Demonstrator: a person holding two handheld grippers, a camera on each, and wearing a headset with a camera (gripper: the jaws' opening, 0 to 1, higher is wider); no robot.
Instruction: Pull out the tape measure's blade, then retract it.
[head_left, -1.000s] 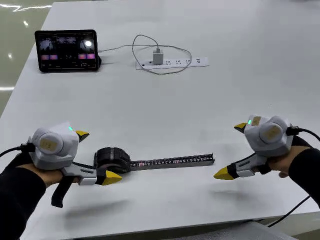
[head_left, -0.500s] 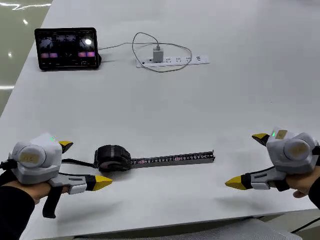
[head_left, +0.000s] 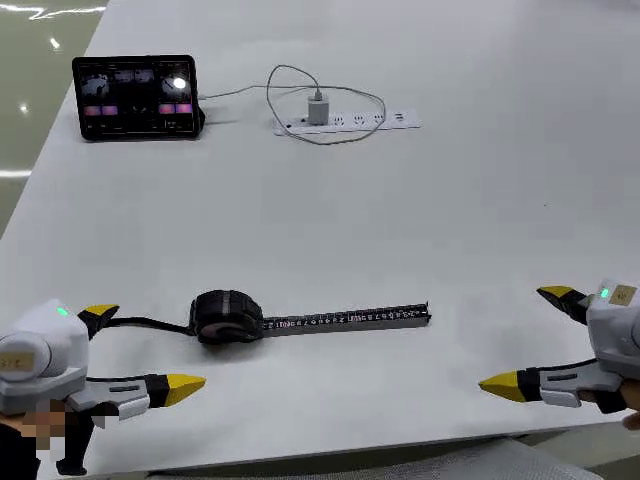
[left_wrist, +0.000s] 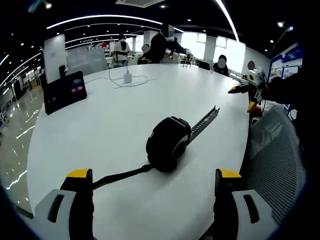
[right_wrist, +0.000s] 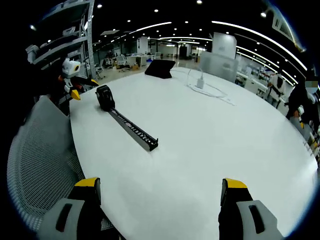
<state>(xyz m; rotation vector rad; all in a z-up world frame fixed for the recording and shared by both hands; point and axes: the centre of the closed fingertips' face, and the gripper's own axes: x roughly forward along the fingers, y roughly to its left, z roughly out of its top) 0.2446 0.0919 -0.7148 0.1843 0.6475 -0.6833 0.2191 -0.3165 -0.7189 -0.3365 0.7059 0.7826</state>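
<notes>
A black tape measure lies on the white table, its blade drawn out to the right and resting flat. A black wrist strap trails from its left side. My left gripper is open at the front left, a short way from the case, with nothing between its yellow tips. In the left gripper view the tape measure sits ahead of the open jaws. My right gripper is open at the front right, well clear of the blade's end.
A tablet stands at the back left. A white power strip with a charger and looped cable lies at the back middle. The table's front edge runs just below both grippers. A mesh chair sits beside the table.
Both grippers have drawn back from the tape measure, the left one to the left and the right one to the right. The tape measure and its extended blade have stayed in place.
</notes>
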